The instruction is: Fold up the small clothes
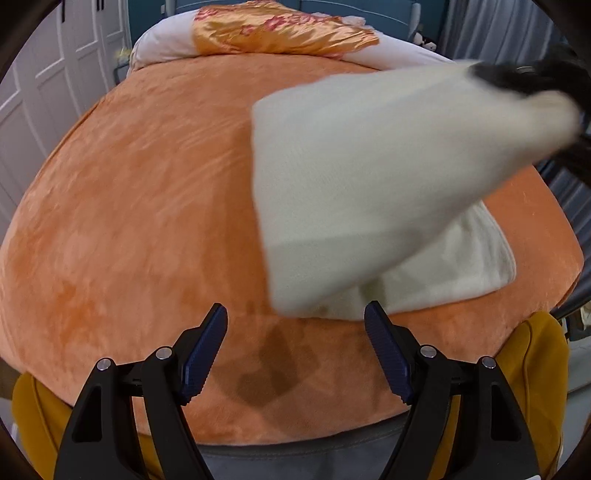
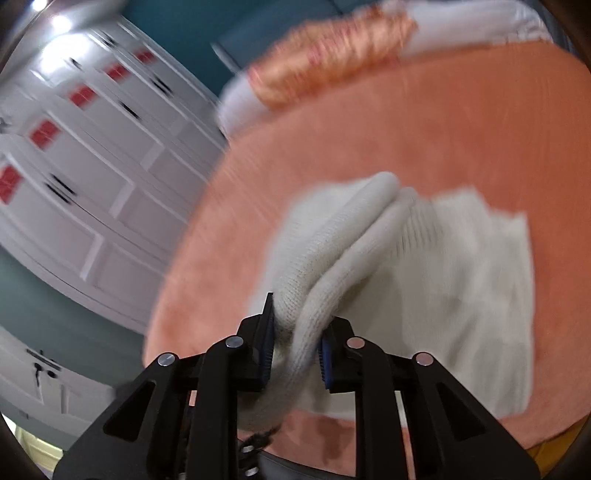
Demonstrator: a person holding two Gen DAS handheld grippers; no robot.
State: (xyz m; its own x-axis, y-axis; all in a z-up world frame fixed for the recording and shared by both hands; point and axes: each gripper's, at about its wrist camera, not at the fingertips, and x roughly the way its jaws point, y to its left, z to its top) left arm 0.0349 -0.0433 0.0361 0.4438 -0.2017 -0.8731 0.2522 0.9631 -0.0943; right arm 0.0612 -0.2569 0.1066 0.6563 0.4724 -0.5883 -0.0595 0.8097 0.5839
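A cream knit garment lies on the orange plush bed cover; its right part is lifted into the air. My right gripper is shut on a bunched fold of the garment and holds it up above the bed. It shows blurred at the upper right of the left wrist view. The rest of the garment still rests flat on the cover. My left gripper is open and empty, low over the cover, just short of the garment's near edge.
A folded quilt with an orange satin panel lies at the far end of the bed. White wardrobe doors stand to the left. The person's mustard-yellow clothing shows at the bed's near edge.
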